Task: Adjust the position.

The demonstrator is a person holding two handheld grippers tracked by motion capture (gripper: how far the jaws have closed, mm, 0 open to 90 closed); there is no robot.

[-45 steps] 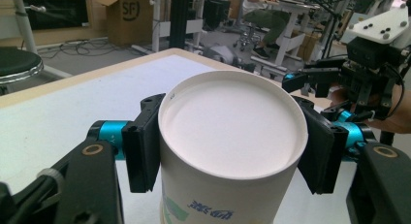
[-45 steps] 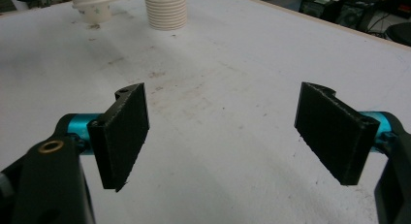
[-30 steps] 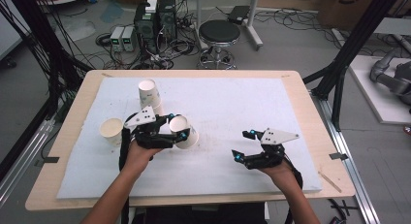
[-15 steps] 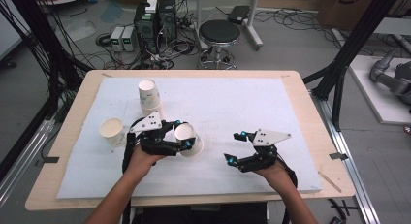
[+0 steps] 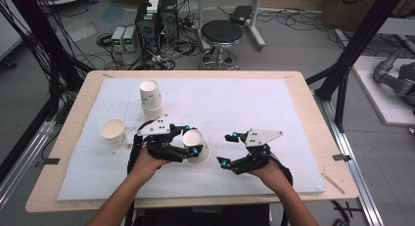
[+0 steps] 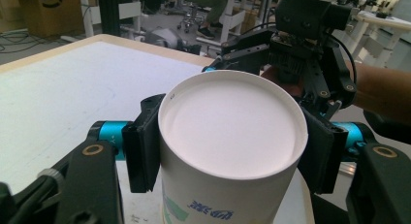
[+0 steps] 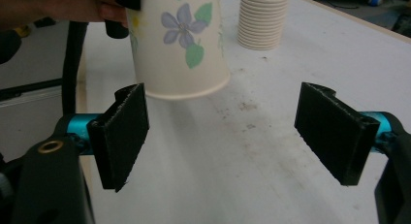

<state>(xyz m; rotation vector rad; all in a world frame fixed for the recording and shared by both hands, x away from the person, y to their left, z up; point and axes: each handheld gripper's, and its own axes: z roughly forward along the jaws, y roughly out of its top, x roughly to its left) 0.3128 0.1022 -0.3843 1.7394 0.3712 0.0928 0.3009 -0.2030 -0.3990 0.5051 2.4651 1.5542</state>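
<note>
White padding covers the worktop (image 5: 274, 108), with cables and a stool (image 5: 221, 34) on the floor beyond its far edge. Left gripper (image 5: 191, 142) is clamped on a flowered cup (image 5: 196, 146) lifted near the front edge, base toward the right gripper (image 5: 229, 149), whose jaws stand apart. A cup stack (image 5: 150, 100) and single cup (image 5: 113, 132) sit toward the left edge.
</note>
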